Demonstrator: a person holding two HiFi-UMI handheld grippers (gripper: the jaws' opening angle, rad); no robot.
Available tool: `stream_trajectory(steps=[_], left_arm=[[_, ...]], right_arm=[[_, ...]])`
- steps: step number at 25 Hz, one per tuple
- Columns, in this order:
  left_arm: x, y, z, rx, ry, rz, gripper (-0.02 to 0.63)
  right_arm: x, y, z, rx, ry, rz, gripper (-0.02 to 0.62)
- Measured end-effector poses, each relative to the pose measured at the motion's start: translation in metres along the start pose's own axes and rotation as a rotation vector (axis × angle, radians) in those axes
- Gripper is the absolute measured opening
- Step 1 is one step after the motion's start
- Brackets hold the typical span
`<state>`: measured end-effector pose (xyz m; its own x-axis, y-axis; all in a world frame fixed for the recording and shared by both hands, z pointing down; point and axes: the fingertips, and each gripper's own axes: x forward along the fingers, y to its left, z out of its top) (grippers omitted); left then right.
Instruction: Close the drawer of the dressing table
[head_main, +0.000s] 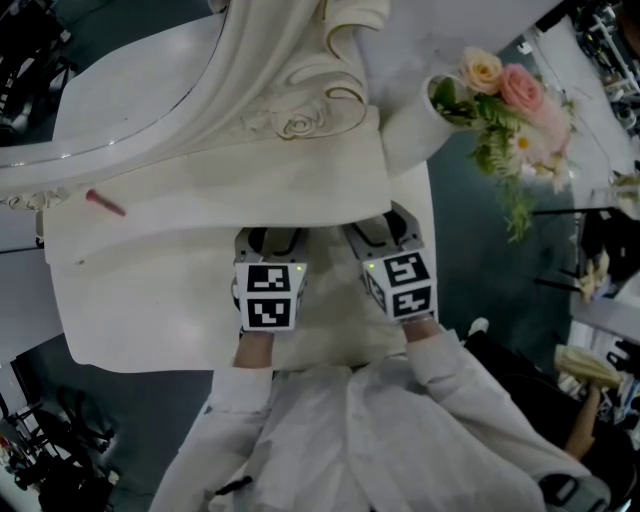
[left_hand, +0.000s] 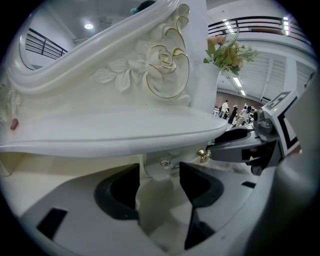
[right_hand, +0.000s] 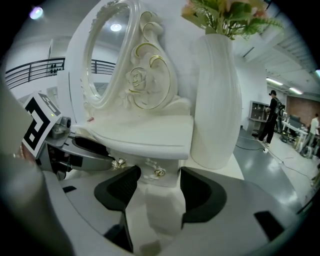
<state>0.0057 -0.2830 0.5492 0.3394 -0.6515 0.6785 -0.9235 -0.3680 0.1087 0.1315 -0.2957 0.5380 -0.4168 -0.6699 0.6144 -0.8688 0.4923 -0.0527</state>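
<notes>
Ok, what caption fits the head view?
Left gripper and right gripper reach under a shelf on the dressing table, beside a flower vase.

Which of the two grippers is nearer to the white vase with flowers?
The right gripper; the vase stands on its side, and the left gripper is farther off.

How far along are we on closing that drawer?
Looks nearly done: the drawer sits tucked under the shelf, and I see no gap. In hand: the left gripper and right gripper, both open, point at its front. Left: confirm it's fully home, then back off.
</notes>
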Motion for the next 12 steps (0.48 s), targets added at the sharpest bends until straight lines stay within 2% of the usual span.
stream_trajectory(steps=[5,12], left_arm=[[0.0009,-0.0003,-0.0005,-0.012,0.0,0.004,0.232],[-0.0011,0.0,-0.0026,-0.036,0.01,0.004,0.23]], right_arm=[[0.0016,-0.0038,0.0004,-0.001,0.009,-0.001,0.264],[-0.0009,-0.0039,-0.0009,0.022,0.006,-0.008,0.264]])
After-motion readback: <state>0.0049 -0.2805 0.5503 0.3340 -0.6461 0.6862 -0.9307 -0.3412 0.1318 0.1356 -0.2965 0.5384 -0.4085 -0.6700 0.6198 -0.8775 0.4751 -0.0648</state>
